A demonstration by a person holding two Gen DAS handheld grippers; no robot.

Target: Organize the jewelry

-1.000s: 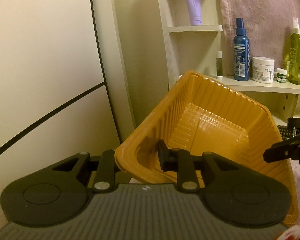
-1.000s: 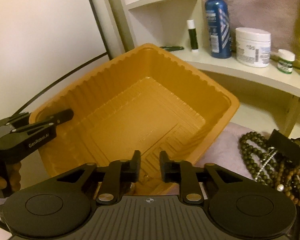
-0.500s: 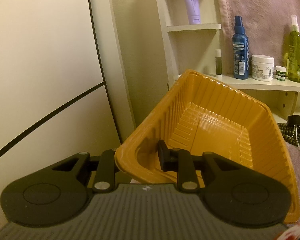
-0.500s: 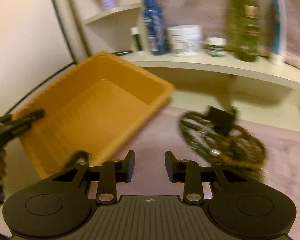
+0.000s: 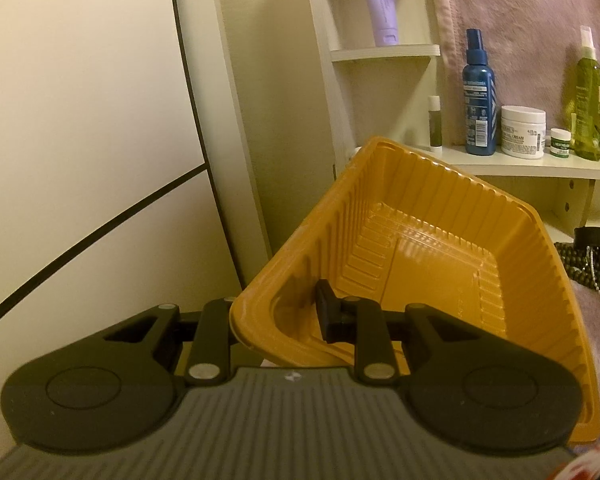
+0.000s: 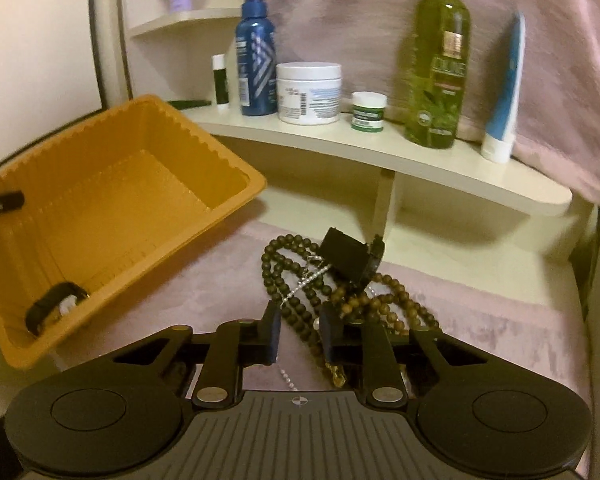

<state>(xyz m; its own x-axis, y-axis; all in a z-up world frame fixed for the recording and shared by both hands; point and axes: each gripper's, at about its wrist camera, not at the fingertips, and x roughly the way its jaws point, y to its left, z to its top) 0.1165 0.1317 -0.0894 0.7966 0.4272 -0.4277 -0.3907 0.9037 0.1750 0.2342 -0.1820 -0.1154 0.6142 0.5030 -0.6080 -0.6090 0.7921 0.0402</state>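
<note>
The left hand-held gripper (image 5: 278, 318) is clamped on the near wall of the orange tray (image 5: 440, 264), one finger inside, one outside, holding it tilted above the pink cloth (image 6: 480, 320). A dark band-like piece (image 6: 52, 308) lies in the tray's low corner. Over to the right hand-held gripper (image 6: 300, 330) — its jaws have just been closing, now narrow, over the jewelry pile: dark green bead strands (image 6: 284, 276), brown beads (image 6: 392, 304) and a black watch (image 6: 350, 256) on top. Strands run between the fingers — no firm pinch visible yet. Bottles and jars stand on the shelf (image 6: 460, 168) behind.
</note>
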